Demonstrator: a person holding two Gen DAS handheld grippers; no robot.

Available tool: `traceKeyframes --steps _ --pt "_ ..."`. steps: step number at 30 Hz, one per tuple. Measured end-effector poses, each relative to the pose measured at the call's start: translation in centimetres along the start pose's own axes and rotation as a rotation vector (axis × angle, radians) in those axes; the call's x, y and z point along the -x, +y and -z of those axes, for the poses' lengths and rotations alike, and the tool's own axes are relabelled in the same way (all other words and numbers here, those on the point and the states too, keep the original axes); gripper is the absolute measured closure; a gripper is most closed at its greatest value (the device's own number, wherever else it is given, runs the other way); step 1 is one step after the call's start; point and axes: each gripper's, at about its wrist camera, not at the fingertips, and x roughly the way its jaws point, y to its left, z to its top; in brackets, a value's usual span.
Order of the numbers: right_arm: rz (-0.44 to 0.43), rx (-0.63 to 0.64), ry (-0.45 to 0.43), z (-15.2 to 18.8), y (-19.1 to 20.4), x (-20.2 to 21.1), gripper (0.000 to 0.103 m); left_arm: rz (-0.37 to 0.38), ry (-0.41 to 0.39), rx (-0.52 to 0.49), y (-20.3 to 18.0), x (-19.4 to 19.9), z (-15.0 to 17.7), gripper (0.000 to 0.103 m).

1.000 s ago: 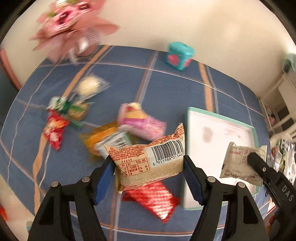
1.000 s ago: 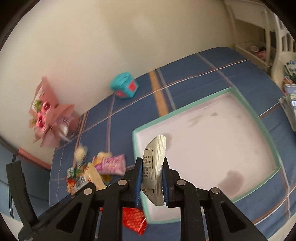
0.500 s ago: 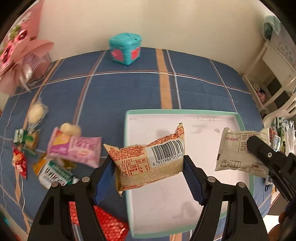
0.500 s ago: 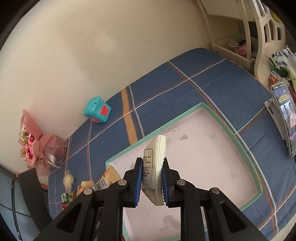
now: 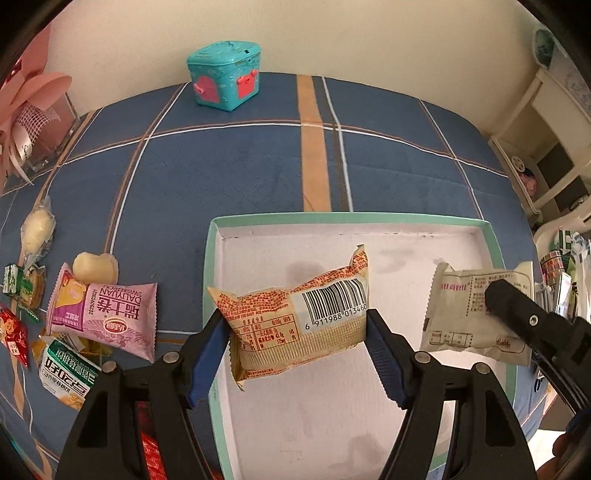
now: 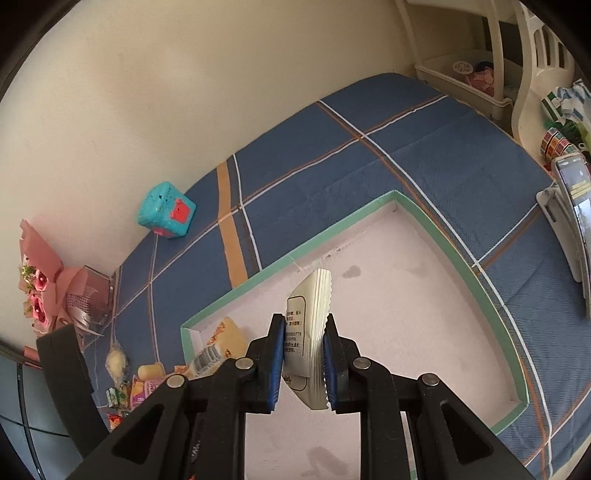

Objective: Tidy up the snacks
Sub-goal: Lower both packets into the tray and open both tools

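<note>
A: Above the white tray (image 5: 369,424), what might fail?

B: Let go too high, a packet could skip over the rim onto the worktop (image 5: 240,166).

A: Where are the packets?

B: Left tool (image 5: 297,354) pinches the orange snack (image 5: 295,325); right tool (image 6: 303,363), pressed together, pinches the white packet (image 6: 308,325) edge-on.

Cream wall (image 5: 369,33), white shelf unit (image 6: 491,62)

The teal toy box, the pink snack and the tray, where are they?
teal toy box (image 5: 225,79): left wrist view, its front corner.
pink snack (image 5: 107,314): left wrist view, middle of the wrapper.
tray (image 6: 432,225): right wrist view, green rim.
</note>
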Motion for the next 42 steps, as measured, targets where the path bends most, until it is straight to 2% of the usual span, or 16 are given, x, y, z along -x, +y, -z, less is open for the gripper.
traceKeyframes --steps 5,12,15,16,17,18,19,27,32,42 --pt "0.017 0.001 0.01 0.0 -0.2 -0.2 0.082 -0.009 0.016 -0.002 0.0 -0.3 0.1 0.028" --pt "0.085 -0.026 0.019 0.0 -1.3 -0.1 0.082 -0.015 0.033 0.013 0.2 -0.5 0.2 0.026" --pt "0.118 -0.03 0.029 0.1 -1.7 -0.3 0.075 -0.027 0.024 0.007 0.0 -0.2 0.1 0.025" --pt "0.125 -0.031 0.034 0.1 -1.8 -0.4 0.068 -0.031 0.022 0.004 0.0 -0.2 0.1 0.025" --pt "0.129 -0.031 0.038 0.1 -1.8 -0.4 0.057 -0.033 0.02 0.003 -0.1 0.0 0.2 0.019" --pt "0.134 -0.03 0.041 0.1 -1.9 -0.5 0.051 -0.038 0.017 0.002 -0.1 0.1 0.2 0.012" --pt "0.139 -0.025 0.043 0.2 -1.8 -0.5 0.04 -0.045 0.01 0.0 -0.1 0.1 0.2 0.01" --pt "0.176 0.025 0.064 0.0 -1.4 -1.0 0.021 -0.135 -0.003 0.007 0.8 0.0 0.0 0.005" --pt "0.218 0.087 0.059 -0.3 -0.9 -1.1 0.003 -0.192 0.001 0.055 2.1 0.0 -0.1 0.005" --pt "0.246 0.195 0.029 0.1 0.6 -1.1 0.0 -0.212 -0.034 0.138 4.6 1.1 -0.4 0.004"
